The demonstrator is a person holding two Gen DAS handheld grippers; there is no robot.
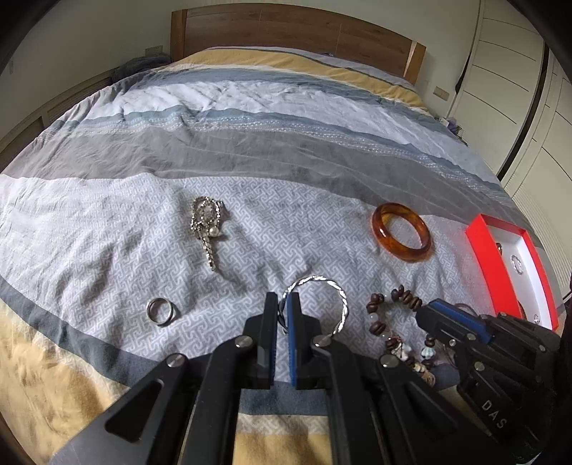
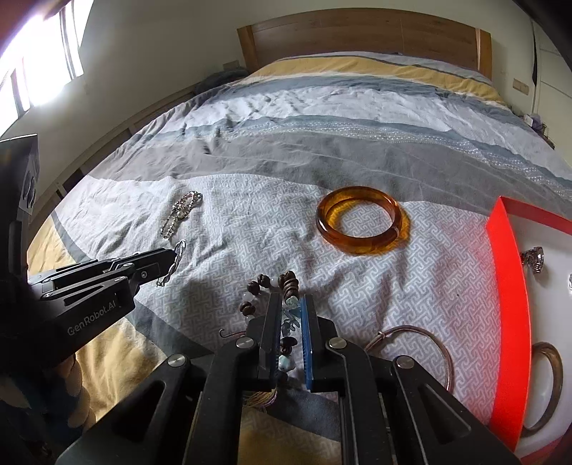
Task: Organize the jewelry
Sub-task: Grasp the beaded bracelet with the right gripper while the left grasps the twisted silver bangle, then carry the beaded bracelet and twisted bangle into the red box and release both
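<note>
My left gripper (image 1: 285, 304) is shut on a twisted silver bangle (image 1: 336, 297), also seen held in the right wrist view (image 2: 177, 259). My right gripper (image 2: 291, 304) is shut on a brown and pale beaded bracelet (image 2: 287, 282), which shows beside it in the left wrist view (image 1: 388, 314). An amber bangle (image 1: 400, 232) (image 2: 361, 225) lies on the bedspread ahead. A sparkly chain (image 1: 207, 225) (image 2: 180, 213) and a silver ring (image 1: 161, 311) lie to the left. A red jewelry box (image 1: 500, 264) (image 2: 507, 314) with a white inside sits at the right.
The box holds small silver pieces (image 2: 532, 259) and a bronze bangle (image 2: 550, 386). A thin copper bangle (image 2: 429, 339) lies on the bed (image 2: 321, 150) next to the box. A wooden headboard (image 1: 296, 32) stands at the far end, white wardrobes (image 1: 529, 71) at the right.
</note>
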